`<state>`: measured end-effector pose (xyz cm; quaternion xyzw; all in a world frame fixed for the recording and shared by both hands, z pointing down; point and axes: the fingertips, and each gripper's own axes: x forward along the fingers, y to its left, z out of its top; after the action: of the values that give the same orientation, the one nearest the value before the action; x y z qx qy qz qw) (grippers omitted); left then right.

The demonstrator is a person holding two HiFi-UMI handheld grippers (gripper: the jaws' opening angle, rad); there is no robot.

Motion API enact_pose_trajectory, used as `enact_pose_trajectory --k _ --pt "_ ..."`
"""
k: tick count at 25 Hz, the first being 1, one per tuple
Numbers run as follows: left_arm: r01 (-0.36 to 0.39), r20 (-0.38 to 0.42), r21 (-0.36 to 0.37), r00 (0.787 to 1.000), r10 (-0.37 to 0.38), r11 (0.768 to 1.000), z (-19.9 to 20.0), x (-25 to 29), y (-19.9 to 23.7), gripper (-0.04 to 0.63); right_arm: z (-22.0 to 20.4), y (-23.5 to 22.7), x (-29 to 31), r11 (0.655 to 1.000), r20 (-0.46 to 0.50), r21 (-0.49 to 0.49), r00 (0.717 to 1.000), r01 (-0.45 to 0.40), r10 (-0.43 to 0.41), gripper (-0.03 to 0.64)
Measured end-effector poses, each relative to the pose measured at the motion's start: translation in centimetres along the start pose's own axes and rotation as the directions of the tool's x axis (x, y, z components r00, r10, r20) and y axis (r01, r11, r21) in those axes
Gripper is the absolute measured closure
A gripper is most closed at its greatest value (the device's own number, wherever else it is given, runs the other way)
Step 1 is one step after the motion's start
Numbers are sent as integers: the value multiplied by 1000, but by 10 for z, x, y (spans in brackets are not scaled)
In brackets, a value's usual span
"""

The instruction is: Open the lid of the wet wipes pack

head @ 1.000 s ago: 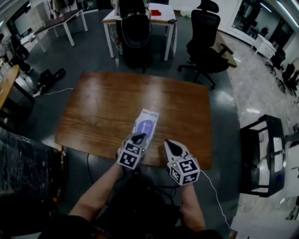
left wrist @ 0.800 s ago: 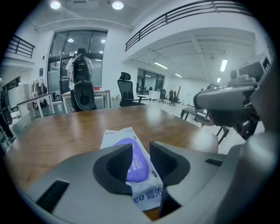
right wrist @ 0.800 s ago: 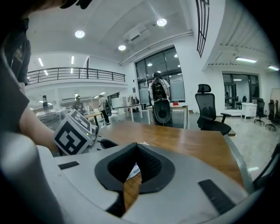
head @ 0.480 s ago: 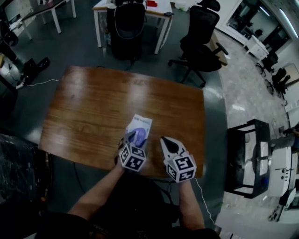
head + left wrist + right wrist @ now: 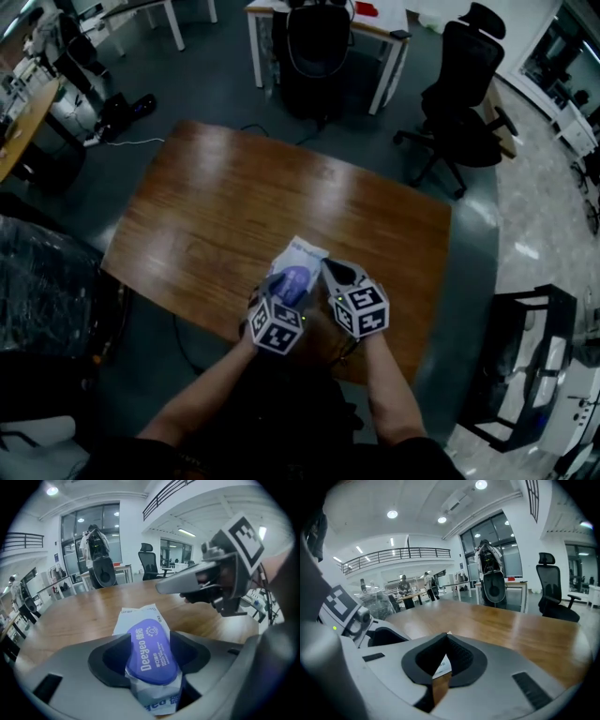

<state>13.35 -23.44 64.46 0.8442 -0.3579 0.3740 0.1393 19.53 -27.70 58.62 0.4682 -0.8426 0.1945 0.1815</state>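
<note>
The person is holding both claws low over the near edge of the wooden table, side by side. The left claw is pointing forward and down, and its jaws are spread and opening. The wet wipes pack is lying flat on the table between them, its near end tucked in between the two dark pads and its far end sticking out ahead of the tips. In the left gripper view the pads are flanking the purple lid closely on both sides, and no grip on it is showing. The lid is lying closed on top of the pack, right at this claw's tips.

The right claw is hovering just to the right of the left one, its jaws pressed together at the tips and pinching nothing. From this claw the pack is lying low and to its left. In the right gripper view only a white corner of it is showing, through the slit below the closed tips. Seen from the left claw, the right one is hanging above the table, up and to the right of the pack and apart from it.

Beyond both claws, past the table's far edge, a black office chair is standing.
</note>
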Motion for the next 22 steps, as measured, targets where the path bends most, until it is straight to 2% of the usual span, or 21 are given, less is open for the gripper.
enact_pose_trajectory --k 1,5,10,12,16,22 --pt "-13 -9 2 1000 13 1000 1 0 2 328 0 -3 8 1000 -8 -4 1000 -22 22 606" --pt "-81 -30 30 996 82 996 0 1 4 319 -7 -10 34 996 -64 -32 994 -89 87 606" --pt "-136 31 60 990 134 989 1 0 3 319 -30 -11 57 988 -198 -37 970 -149 139 606" --pt "-132 36 48 991 130 990 0 -1 3 321 -39 -8 60 984 -234 -33 959 -173 160 606" --pt "-96 35 3 995 96 995 -2 -1 4 324 -46 -5 63 980 -282 -82 948 -180 150 606" --pt "-39 23 -73 999 41 997 -2 3 6 330 -47 -8 66 979 -298 -93 943 -182 147 606"
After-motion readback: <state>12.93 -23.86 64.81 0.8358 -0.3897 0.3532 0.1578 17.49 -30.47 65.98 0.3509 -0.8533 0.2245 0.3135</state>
